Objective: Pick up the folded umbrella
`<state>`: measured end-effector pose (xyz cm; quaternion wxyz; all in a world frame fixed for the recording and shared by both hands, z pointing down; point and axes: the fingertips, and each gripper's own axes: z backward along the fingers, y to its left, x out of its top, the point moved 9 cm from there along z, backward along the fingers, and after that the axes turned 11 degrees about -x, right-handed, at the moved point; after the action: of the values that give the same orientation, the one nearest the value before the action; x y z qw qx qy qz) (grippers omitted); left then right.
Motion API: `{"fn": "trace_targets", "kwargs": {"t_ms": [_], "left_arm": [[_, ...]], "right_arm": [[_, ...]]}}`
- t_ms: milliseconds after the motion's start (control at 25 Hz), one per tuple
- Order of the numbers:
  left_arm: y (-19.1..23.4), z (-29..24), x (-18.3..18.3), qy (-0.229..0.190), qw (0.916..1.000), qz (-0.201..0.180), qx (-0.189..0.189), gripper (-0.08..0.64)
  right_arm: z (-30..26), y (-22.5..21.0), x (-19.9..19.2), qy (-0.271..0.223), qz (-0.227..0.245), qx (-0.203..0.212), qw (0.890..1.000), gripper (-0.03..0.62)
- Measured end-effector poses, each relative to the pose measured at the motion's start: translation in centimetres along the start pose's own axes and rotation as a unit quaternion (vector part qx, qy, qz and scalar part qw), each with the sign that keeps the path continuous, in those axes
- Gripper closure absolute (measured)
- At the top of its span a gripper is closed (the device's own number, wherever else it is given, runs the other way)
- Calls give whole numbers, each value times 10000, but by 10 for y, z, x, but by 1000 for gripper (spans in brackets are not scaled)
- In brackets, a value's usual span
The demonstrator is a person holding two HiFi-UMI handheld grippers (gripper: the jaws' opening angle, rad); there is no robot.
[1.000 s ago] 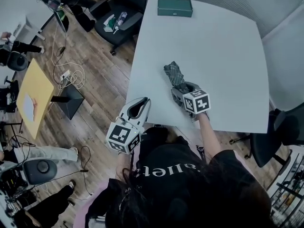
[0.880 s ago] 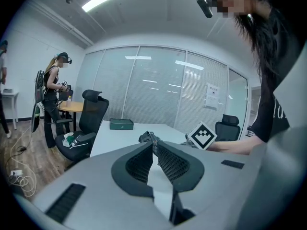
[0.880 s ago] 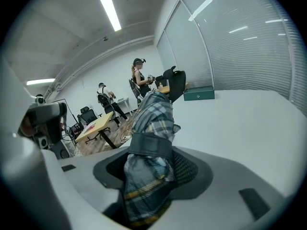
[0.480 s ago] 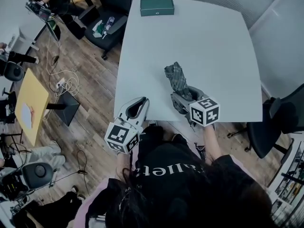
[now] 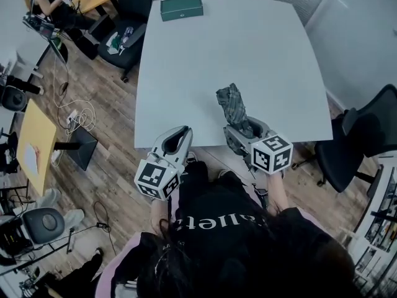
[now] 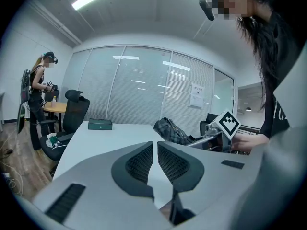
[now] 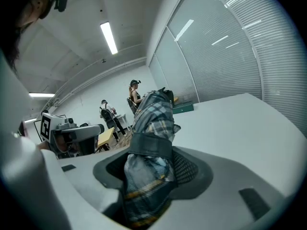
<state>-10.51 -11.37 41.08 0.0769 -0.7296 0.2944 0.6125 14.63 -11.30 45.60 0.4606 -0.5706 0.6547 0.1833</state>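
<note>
The folded umbrella (image 5: pixel 231 103) is a plaid grey bundle with a dark strap, held above the white table (image 5: pixel 248 48) close to its near edge. My right gripper (image 5: pixel 242 129) is shut on its lower end. In the right gripper view the umbrella (image 7: pixel 151 123) fills the gap between the jaws of the right gripper (image 7: pixel 148 171) and juts out forward. My left gripper (image 5: pixel 176 139) hovers at the table's near left corner, its jaws nearly touching with nothing between them. The left gripper view shows the left gripper (image 6: pixel 154 159), the umbrella (image 6: pixel 171 131) and the right gripper (image 6: pixel 218 133) to its right.
A dark green box (image 5: pixel 181 7) lies at the table's far edge. One black office chair (image 5: pixel 124 39) stands at the far left and another (image 5: pixel 366 135) at the right. A yellow table (image 5: pixel 31 148), cables and people are on the wooden floor to the left.
My right gripper has risen with the umbrella and drawn it toward the table's near edge. The left gripper has shifted from beside the table's left side to its near corner.
</note>
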Motion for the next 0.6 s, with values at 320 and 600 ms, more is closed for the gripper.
{"fn": "trace_targets", "kwargs": {"t_ms": [320, 600], "left_arm": [[-44, 2, -10, 23, 10000, -68, -50, 514], [-72, -5, -22, 69, 9999, -70, -106, 514]], "right_arm": [[53, -5, -23, -173, -38, -87, 9998, 357], [82, -15, -37, -268, -168, -80, 9995, 357]]}}
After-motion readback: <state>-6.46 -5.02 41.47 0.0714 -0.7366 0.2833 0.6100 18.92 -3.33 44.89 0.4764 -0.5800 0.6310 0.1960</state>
